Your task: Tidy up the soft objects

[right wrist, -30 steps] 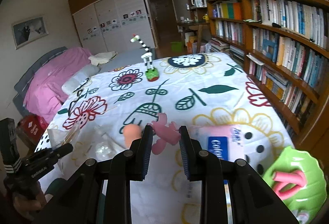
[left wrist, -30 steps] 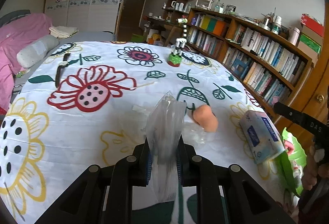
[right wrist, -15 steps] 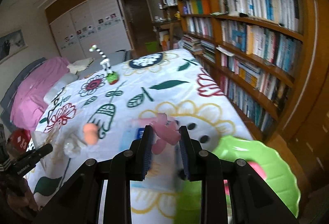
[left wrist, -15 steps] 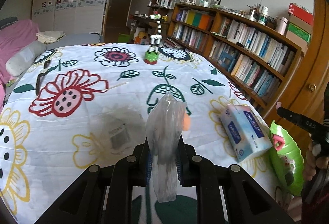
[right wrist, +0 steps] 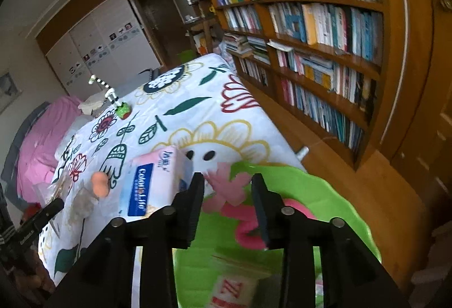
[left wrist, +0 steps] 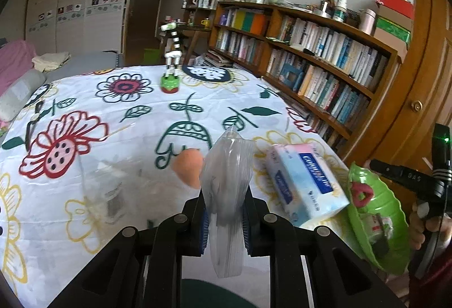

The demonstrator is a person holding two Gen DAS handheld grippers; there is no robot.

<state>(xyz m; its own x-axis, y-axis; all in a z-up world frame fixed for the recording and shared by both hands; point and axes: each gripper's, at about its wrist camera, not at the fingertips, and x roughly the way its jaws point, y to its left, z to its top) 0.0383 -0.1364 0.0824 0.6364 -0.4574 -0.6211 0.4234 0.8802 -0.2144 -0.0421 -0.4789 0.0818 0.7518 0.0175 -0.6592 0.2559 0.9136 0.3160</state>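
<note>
My right tool (right wrist: 227,186) is now over the green dish (right wrist: 333,195) at the surface's near corner instead of over the flowered cloth. Its jaws have just been opening; the pink soft toy (right wrist: 226,186) sits loose between them, no longer pinched. In my left view the tissue box (left wrist: 305,183) and dish (left wrist: 395,237) appear closer and larger.

A clear, glossy plastic bag (left wrist: 226,189) is clamped in the matt black plastic left hand-held gripper (left wrist: 225,219). Printed cloth covers the worktop (left wrist: 84,166). Right of the gripper, a glossy green plastic dish (left wrist: 392,245) and polished wood bookshelf (left wrist: 325,59) are seen.
</note>
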